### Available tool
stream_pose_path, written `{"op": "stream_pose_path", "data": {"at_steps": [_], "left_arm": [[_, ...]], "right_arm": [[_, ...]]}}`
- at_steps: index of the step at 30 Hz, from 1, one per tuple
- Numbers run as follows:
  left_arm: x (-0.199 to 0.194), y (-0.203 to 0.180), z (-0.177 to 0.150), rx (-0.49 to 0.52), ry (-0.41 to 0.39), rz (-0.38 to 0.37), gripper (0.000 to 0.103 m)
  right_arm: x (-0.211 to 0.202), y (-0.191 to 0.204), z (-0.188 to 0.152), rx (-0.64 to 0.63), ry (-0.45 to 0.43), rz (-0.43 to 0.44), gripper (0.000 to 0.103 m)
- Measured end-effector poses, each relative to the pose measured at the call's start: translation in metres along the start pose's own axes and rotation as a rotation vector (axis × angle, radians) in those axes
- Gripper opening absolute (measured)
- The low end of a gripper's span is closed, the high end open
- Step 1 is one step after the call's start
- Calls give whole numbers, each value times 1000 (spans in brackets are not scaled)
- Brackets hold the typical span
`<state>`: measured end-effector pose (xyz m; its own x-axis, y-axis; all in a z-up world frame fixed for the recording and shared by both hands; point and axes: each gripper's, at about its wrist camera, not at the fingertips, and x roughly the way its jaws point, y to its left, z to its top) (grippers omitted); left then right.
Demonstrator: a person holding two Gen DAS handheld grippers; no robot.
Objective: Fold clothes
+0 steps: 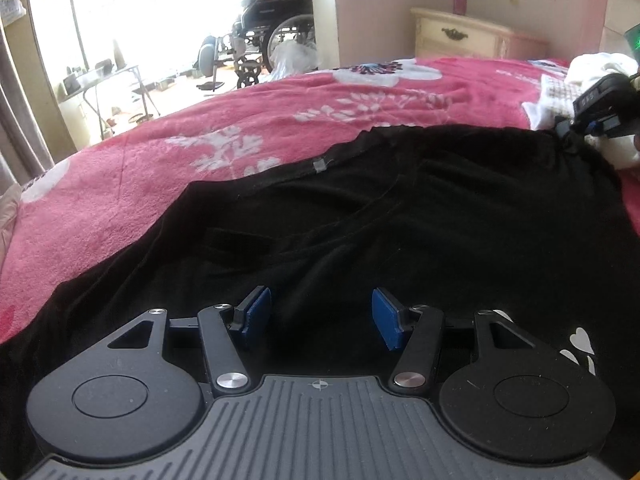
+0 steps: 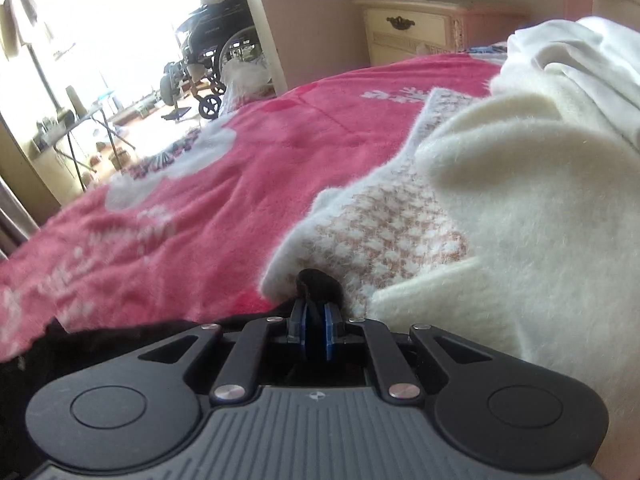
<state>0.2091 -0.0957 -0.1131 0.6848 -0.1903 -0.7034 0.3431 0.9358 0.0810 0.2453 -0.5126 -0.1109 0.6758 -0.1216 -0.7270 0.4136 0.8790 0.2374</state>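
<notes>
The right claw [image 2: 315,322] is clamped on a bunched corner of the black garment [image 1: 400,216], a small tuft of dark cloth poking out just beyond its blue pads. The left claw [image 1: 322,316] stands parted, hovering low over the same garment with cloth under it and between the pads, which do not press on it.

Ahead of both claws runs the bed with its pink flowered blanket [image 1: 160,152]; the black garment lies spread across it, reaching from under the left claw to the right claw at its far corner. Just beyond and to the right of the right claw sits a heap of fluffy white clothes [image 2: 500,200]. A small grey tag [image 1: 320,165] shows on the garment's far edge.

By my judgement the step in hand is taking hold of the garment's edges; next the left claw needs to close on its own edge so both can lift and fold.

No writing is readable.
</notes>
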Motion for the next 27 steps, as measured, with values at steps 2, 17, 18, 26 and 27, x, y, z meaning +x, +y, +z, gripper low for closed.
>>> {"op": "stream_pose_path", "data": {"at_steps": [2,17,18,26,27], "left_arm": [[0,0,0,-2,-1,-2,56],[-2,-1,0,0,-10,0,56],[-2,-1,0,-3,-9,-1,56],[-6,8,2,-26,-11,-2,56],[-5,9,2,-30,-10,1,56]], "right_arm": [[-13,-4,4,26,-36,18,25],[-24,31,-33,-428,63,-81,5],[-33,27,-29,-388,27,-73,5],[-118,79,-52,-632,-193,28,5],[-124,94,-65,-720,-197,45,8]]}}
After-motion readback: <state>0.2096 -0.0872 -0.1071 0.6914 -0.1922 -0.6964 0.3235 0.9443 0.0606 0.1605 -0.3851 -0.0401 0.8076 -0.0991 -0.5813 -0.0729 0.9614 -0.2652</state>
